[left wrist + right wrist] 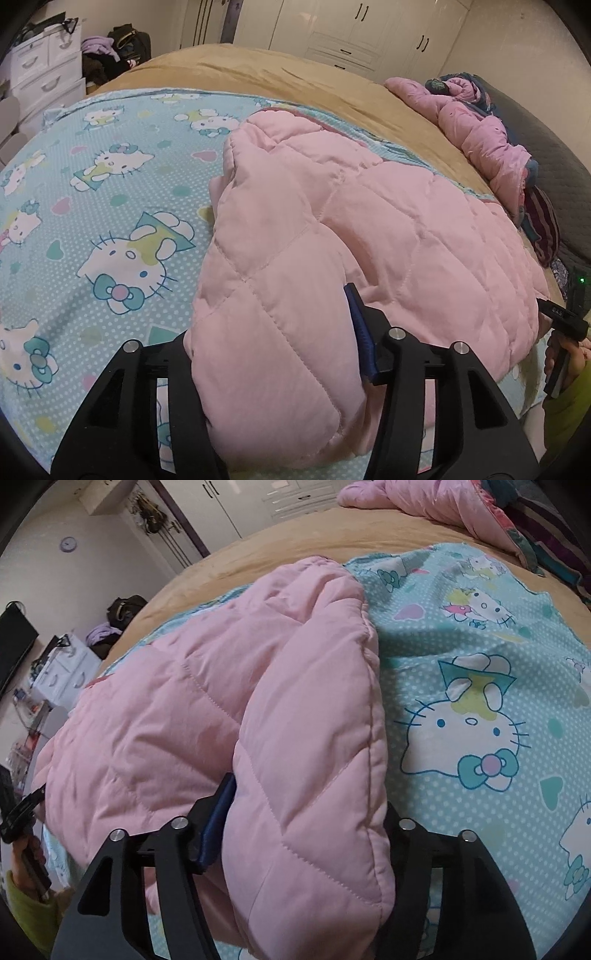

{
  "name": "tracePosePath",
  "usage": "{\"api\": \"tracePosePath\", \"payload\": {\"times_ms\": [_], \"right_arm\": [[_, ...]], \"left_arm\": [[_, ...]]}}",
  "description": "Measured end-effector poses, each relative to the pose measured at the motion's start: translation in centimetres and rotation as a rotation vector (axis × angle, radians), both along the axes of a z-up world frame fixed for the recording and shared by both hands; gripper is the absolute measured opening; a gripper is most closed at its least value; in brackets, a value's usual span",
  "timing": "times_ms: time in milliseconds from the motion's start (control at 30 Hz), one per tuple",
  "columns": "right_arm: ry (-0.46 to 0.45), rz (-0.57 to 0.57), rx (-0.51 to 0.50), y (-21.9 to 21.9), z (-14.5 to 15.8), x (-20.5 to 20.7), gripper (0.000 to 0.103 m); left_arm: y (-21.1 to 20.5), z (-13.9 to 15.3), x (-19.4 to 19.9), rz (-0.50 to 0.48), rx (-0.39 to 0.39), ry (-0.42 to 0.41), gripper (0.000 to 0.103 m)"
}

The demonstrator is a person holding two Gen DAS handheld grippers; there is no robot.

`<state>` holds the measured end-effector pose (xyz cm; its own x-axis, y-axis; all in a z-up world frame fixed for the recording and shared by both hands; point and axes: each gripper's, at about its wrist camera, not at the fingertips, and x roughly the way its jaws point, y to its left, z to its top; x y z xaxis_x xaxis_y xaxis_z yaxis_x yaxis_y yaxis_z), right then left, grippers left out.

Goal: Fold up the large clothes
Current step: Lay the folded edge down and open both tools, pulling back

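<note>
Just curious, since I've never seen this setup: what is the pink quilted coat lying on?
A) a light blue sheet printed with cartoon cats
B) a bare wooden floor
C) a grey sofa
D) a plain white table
A: the pink coat rests on a light blue sheet with white dots and cartoon cats, which is spread over a tan blanket on the bed.

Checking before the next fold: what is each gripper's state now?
Left gripper: pink quilted jacket between its fingers; pressing or not cannot be told.
Right gripper: looks open, jacket fold lying loose between its fingers.
</note>
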<state>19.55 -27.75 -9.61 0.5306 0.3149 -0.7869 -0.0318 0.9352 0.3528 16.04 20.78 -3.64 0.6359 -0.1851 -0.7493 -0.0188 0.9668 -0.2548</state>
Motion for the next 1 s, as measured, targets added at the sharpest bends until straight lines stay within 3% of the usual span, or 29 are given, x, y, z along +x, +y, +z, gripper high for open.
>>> {"api": "tracePosePath", "payload": {"times_ms": [233,500,633,1000], "right_arm": [[0.024,-0.088,-0.038,-0.3,0.3,-0.4,0.092],[-0.132,-0.080,-0.154,1.2,4.0,-3.2,0.099],[-0.215,-0.061,-0.211,2.3,6.5,-4.6,0.099],[-0.411,0.097,-0.175,7.1,12.3,-11.1,0.099]], "left_arm": [[0.1,-0.2,0.3,0.003,0.007,0.016,0.055],[0.0,0.6,-0.6,0.008,0.048,0.025,0.082],[-0.1,2.0,-1.8,0.028,0.076,-0.009,0.094],[-2.2,7.3,-7.7,0.089,0.138,-0.175,0.094]]}}
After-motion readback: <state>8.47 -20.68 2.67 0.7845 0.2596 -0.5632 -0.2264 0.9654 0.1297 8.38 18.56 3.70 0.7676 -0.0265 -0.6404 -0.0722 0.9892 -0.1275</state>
